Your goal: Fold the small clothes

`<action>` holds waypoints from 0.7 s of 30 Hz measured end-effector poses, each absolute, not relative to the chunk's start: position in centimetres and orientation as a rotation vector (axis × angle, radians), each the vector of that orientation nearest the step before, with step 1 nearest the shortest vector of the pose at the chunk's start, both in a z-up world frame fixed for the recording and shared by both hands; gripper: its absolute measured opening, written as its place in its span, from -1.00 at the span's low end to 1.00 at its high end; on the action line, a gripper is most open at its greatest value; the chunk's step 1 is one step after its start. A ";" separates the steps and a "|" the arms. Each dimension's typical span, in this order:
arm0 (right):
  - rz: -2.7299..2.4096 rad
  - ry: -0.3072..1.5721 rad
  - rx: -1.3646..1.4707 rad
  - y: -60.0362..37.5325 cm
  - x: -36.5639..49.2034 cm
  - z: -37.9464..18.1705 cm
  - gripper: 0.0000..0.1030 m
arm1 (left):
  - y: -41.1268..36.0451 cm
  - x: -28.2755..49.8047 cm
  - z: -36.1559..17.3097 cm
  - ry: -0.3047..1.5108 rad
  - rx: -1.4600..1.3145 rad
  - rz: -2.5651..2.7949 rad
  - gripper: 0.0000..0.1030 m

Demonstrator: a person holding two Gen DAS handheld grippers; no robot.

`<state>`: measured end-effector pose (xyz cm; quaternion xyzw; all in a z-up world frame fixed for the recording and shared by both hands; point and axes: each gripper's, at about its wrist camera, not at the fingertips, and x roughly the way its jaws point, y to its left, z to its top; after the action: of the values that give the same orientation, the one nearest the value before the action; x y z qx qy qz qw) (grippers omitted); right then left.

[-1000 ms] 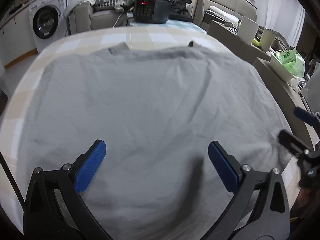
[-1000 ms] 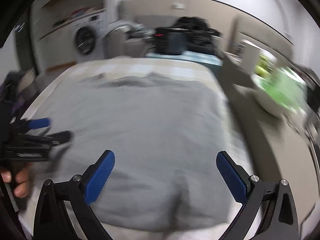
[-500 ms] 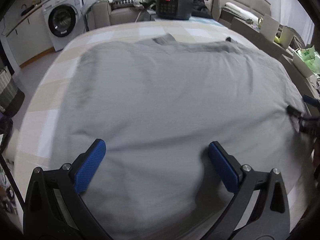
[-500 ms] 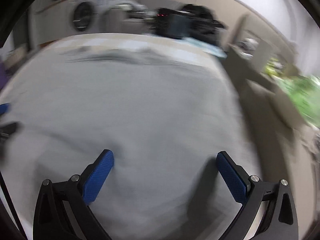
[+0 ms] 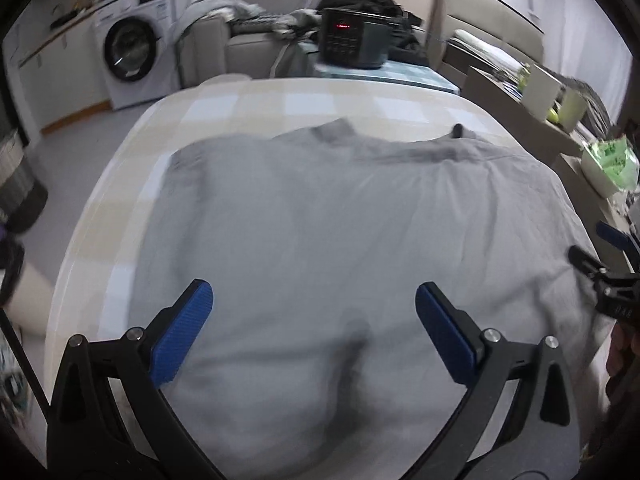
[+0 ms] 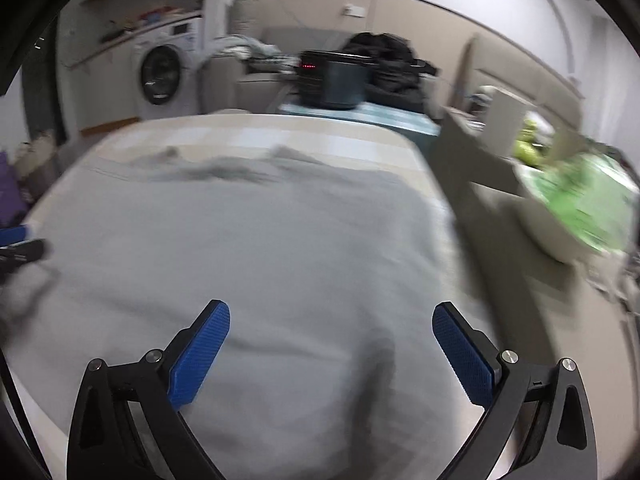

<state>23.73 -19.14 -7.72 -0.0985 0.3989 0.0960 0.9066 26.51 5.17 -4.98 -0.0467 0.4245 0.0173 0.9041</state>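
Note:
A grey garment (image 5: 340, 224) lies spread flat over the pale checked table (image 5: 304, 100), its collar end wrinkled at the far side. My left gripper (image 5: 314, 332) hovers open above the garment's near edge, nothing between its blue pads. The right gripper (image 6: 330, 344) is open too, over the near right part of the same grey garment (image 6: 256, 248). Each gripper shows at the other view's edge: the right gripper (image 5: 600, 268) at the garment's right side, the left gripper (image 6: 20, 248) at its left side.
Beyond the table stand a dark cooker with red digits (image 5: 352, 38), a washing machine (image 5: 132, 60) and a sofa piled with clothes (image 5: 240, 28). Along the right run cardboard boxes (image 6: 472, 184) and a tub with green packaging (image 6: 576, 208).
Both grippers have pulled back toward the near edge, so more bare table shows beyond the garment. Both stay open, and the garment lies as before.

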 end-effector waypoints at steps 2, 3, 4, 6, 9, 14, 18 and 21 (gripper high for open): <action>0.250 0.853 -0.204 -16.8 25.3 -8.8 1.00 | 3.9 28.5 -6.1 0.895 -0.052 0.000 0.96; 0.259 0.880 -0.212 -15.7 26.3 -9.7 1.00 | 3.3 28.9 -6.5 0.907 -0.036 0.008 0.96; 0.271 0.901 -0.226 -14.9 27.1 -10.6 1.00 | 3.0 29.7 -7.5 0.933 -0.014 0.027 0.96; 0.286 0.933 -0.269 -13.9 28.0 -12.1 0.99 | 3.4 30.1 -8.3 0.951 -0.048 0.019 0.96; 0.224 0.913 -0.295 -15.4 28.9 -12.1 0.99 | 4.2 30.2 -8.5 0.948 -0.087 0.034 0.96; -0.007 0.929 -0.234 -22.7 30.4 -11.9 0.99 | 3.7 30.2 -8.8 0.950 -0.054 0.050 0.97; -0.060 0.989 -0.074 -27.3 31.4 -11.9 0.99 | 3.7 30.2 -8.9 0.949 -0.057 0.050 0.98; -0.074 0.943 -0.169 -25.9 30.9 -11.5 0.99 | 4.0 29.9 -8.8 0.949 -0.056 0.054 0.98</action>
<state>30.87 -25.86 -11.50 -0.0812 0.4535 -0.0356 0.8869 29.90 3.99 -8.80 -0.0270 0.4567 0.0261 0.8888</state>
